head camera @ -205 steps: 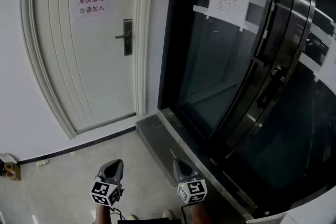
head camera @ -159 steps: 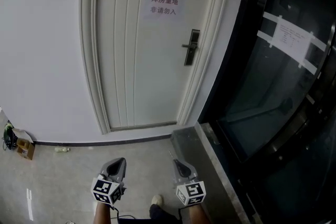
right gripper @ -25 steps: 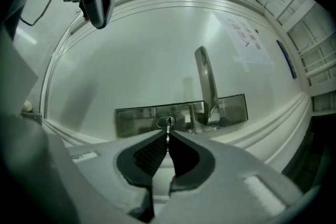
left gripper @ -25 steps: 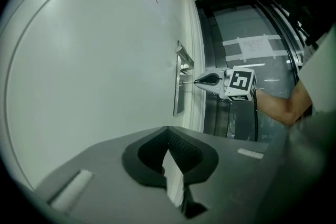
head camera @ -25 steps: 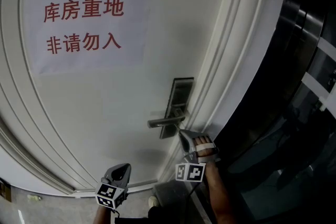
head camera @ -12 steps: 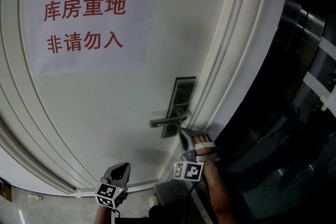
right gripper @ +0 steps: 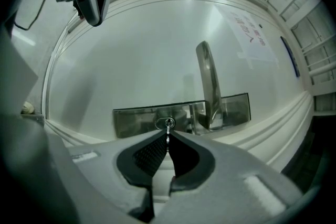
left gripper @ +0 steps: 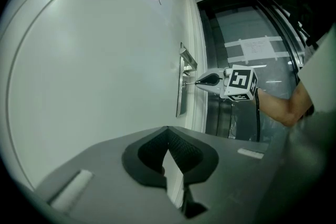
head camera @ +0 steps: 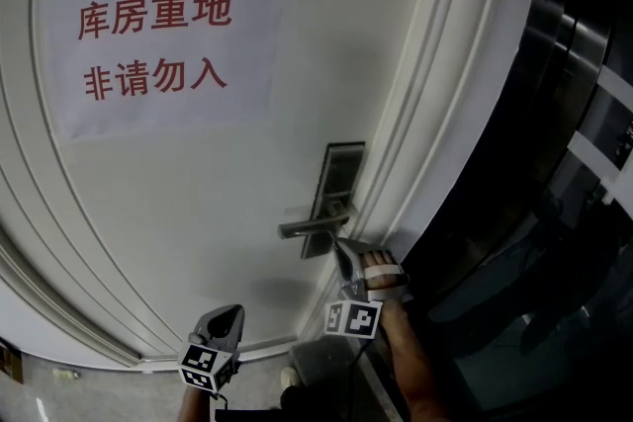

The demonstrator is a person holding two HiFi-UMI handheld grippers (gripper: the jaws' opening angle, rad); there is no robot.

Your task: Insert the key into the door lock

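A white door (head camera: 198,193) carries a steel lock plate (head camera: 336,193) with a lever handle (head camera: 309,225). My right gripper (head camera: 342,250) is level against the plate just below the handle, shut on a small silver key (right gripper: 167,136). The key's tip meets the round keyhole (right gripper: 166,123) in the lock plate (right gripper: 136,120); I cannot tell how deep it sits. The handle (right gripper: 208,81) stands just right of the keyhole. My left gripper (head camera: 224,323) hangs lower and to the left, away from the door, shut and with nothing in it (left gripper: 168,131). From there the right gripper (left gripper: 198,81) shows at the plate (left gripper: 180,93).
A paper sign with red characters (head camera: 158,44) is taped on the door above the lock. The white door frame (head camera: 435,133) runs to the right of the plate, with dark glass doors (head camera: 574,163) beyond it. Grey floor (head camera: 59,390) shows below.
Since the oldest frames I have come from across the hall up to the door, and the right gripper has risen to the lock plate. Over the last second nothing has visibly moved.
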